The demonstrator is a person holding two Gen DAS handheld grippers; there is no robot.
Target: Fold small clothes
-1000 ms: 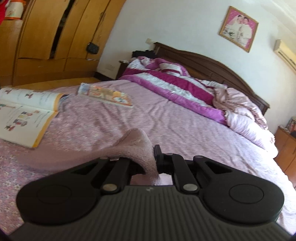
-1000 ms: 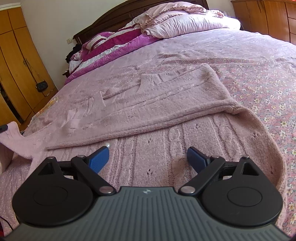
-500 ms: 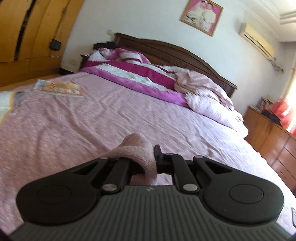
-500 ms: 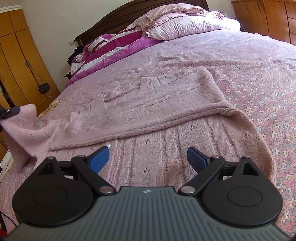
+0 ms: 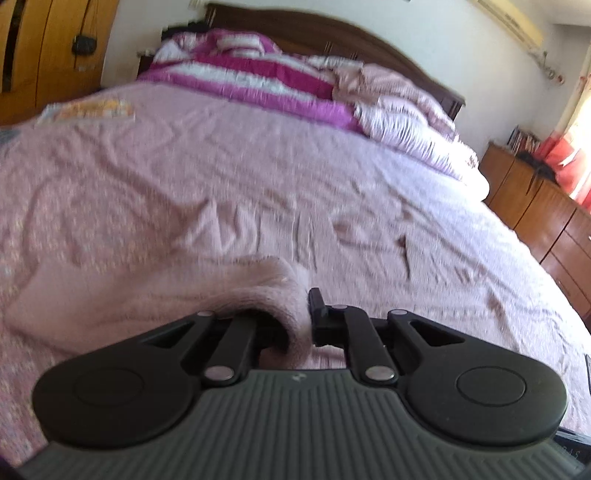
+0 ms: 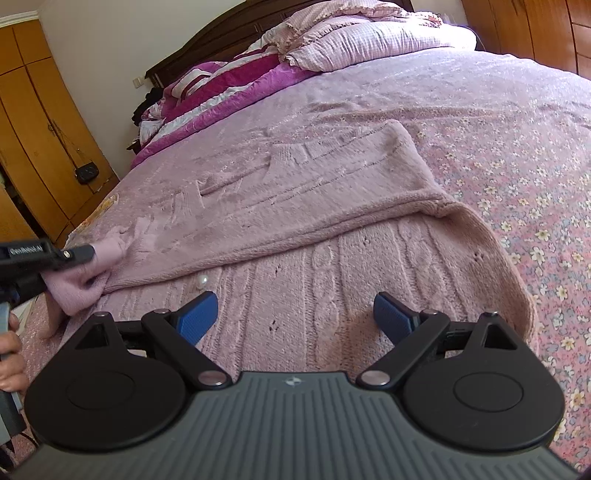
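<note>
A pale pink knitted sweater [image 6: 332,229] lies spread on the bed [image 6: 517,122], its fabric soft and fuzzy, with cable ribs and small eyelet holes running down the nearer layer. One part is folded over the rest, leaving a long, slightly rolled edge that crosses the garment on a slant from lower left to a rounded corner at the right. A small pearly button [image 6: 202,281] sits just beside that edge. The sweater's colour nearly matches the flowered pink bedspread beneath it, so its far outline is hard to trace.

At the garment's left end a bunched piece of sleeve or hem [image 5: 280,295] is pinched in the left gripper [image 5: 308,314]; its jaws are closed tight on the fold, and the cloth bulges up and drapes away to the left. In the right wrist view that same gripper [image 6: 79,254] enters from the left edge with the pink wad in its tip.

The right gripper [image 6: 295,314] hovers low over the near layer of knit, its blue pads [image 6: 195,314] spread wide with nothing between them.

Further off, a magenta and white striped quilt [image 5: 258,77] and pale pillows [image 6: 369,40] are heaped against the dark headboard [image 5: 332,29]. A thin book [image 5: 88,110] lies on the bedspread, and wooden wardrobes [image 6: 33,122] stand by the wall.
</note>
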